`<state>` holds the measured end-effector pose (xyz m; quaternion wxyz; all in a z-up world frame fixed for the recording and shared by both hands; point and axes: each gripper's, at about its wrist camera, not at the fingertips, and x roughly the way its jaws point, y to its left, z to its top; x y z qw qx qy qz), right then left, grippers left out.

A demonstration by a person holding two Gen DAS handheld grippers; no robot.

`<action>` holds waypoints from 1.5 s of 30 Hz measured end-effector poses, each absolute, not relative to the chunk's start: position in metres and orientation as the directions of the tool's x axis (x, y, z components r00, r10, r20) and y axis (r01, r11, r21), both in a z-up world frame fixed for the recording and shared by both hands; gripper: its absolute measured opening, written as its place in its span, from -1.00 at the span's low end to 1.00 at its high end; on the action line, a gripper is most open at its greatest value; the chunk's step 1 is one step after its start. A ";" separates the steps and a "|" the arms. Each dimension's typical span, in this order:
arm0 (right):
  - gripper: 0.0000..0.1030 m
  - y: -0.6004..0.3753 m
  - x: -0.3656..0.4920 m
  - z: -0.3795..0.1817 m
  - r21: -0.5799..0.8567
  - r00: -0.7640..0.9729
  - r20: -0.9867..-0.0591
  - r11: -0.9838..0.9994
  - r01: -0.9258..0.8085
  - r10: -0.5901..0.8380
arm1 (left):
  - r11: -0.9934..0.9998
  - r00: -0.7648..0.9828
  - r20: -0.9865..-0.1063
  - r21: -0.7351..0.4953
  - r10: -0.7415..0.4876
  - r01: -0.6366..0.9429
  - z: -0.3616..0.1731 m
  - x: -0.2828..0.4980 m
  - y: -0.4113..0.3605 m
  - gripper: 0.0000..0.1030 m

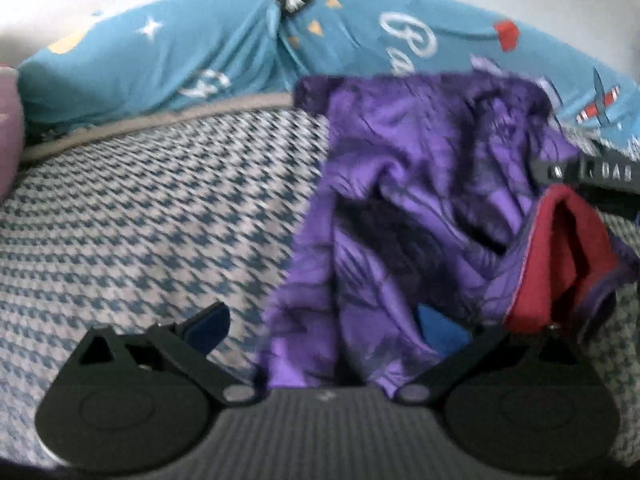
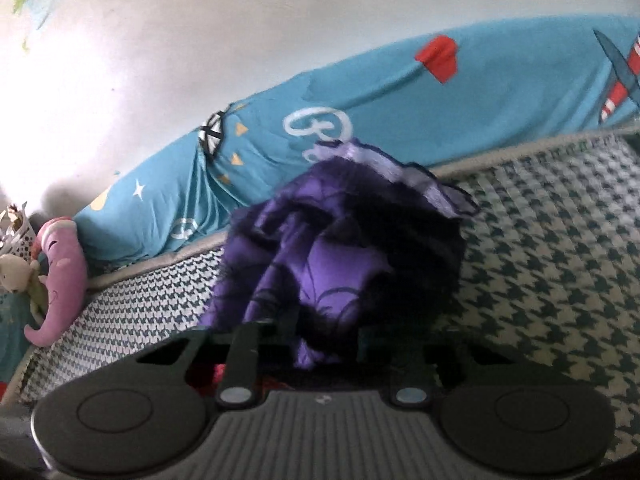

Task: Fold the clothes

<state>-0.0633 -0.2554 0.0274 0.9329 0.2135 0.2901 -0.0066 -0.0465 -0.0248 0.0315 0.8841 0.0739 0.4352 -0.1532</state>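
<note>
A crumpled purple garment (image 1: 400, 184) with a red lining (image 1: 556, 248) hangs over the houndstooth bed cover (image 1: 140, 220). My left gripper (image 1: 324, 320) is open, its blue-padded fingers (image 1: 208, 328) wide apart. The cloth's lower edge drapes between them and over the right pad. In the right wrist view the same purple garment (image 2: 336, 248) bunches up just ahead of my right gripper (image 2: 316, 340), whose fingers stand close together with a fold of the cloth pinched between them. The right gripper's black body (image 1: 588, 174) shows at the left view's right edge, by the red lining.
A blue printed duvet (image 2: 480, 112) is piled along the white wall at the bed's far side. A pink plush toy (image 2: 60, 276) and a small pale plush (image 2: 14, 274) sit at the left end. Houndstooth cover (image 2: 560, 260) lies bare to the right.
</note>
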 end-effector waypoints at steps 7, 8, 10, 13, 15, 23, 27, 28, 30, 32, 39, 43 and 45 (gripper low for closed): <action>-0.69 -0.220 -0.056 0.057 0.380 0.873 -0.466 0.924 0.048 0.146 | 0.968 0.683 -0.720 0.064 -0.124 0.244 0.047 -0.040 0.001 1.00; -0.69 -0.214 -0.055 0.060 0.378 0.877 -0.456 0.925 0.033 0.155 | 0.969 0.682 -0.721 0.063 -0.120 0.238 0.049 -0.039 0.005 1.00; -0.69 -0.201 -0.052 0.066 0.375 0.882 -0.438 0.927 0.004 0.174 | 0.972 0.680 -0.724 0.058 -0.115 0.226 0.051 -0.037 0.012 1.00; -0.69 -0.182 -0.046 0.075 0.377 0.888 -0.410 0.925 -0.042 0.208 | 0.979 0.685 -0.723 0.058 -0.096 0.198 0.053 -0.035 0.025 1.00; -0.70 -0.169 -0.042 0.080 0.389 0.889 -0.391 0.918 -0.077 0.240 | 0.983 0.691 -0.719 0.060 -0.077 0.172 0.056 -0.033 0.033 1.00; -0.54 -0.111 -0.022 0.090 0.348 0.844 -0.366 0.898 -0.267 0.393 | 0.999 0.693 -0.720 0.043 0.014 0.024 0.069 -0.015 0.075 1.00; -0.38 -0.116 -0.030 0.103 0.358 0.842 -0.321 0.879 -0.316 0.433 | 1.000 0.686 -0.728 0.016 0.014 -0.004 0.071 -0.010 0.088 1.00; -0.35 -0.118 -0.033 0.107 0.355 0.846 -0.312 0.879 -0.318 0.432 | 1.000 0.684 -0.729 0.008 0.012 -0.008 0.072 -0.009 0.089 1.00; -0.32 -0.126 -0.039 0.112 0.330 0.864 -0.307 0.897 -0.296 0.398 | 1.000 0.682 -0.731 -0.001 0.001 -0.003 0.072 -0.009 0.089 0.99; -0.29 -0.138 -0.044 0.113 0.304 0.879 -0.323 0.918 -0.255 0.351 | 1.000 0.682 -0.731 -0.004 -0.007 0.006 0.073 -0.009 0.087 0.99; 0.04 -0.193 -0.062 0.101 0.203 0.893 -0.427 0.977 -0.060 0.144 | 0.999 0.689 -0.724 0.010 -0.027 0.051 0.072 -0.012 0.076 1.00; 0.28 -0.221 -0.070 0.084 0.197 0.862 -0.497 0.980 0.001 0.099 | 0.997 0.691 -0.722 0.007 -0.045 0.072 0.072 -0.014 0.072 1.00; 0.43 -0.229 -0.072 0.074 0.209 0.839 -0.534 0.978 0.016 0.101 | 0.997 0.690 -0.722 0.007 -0.050 0.080 0.072 -0.015 0.070 1.00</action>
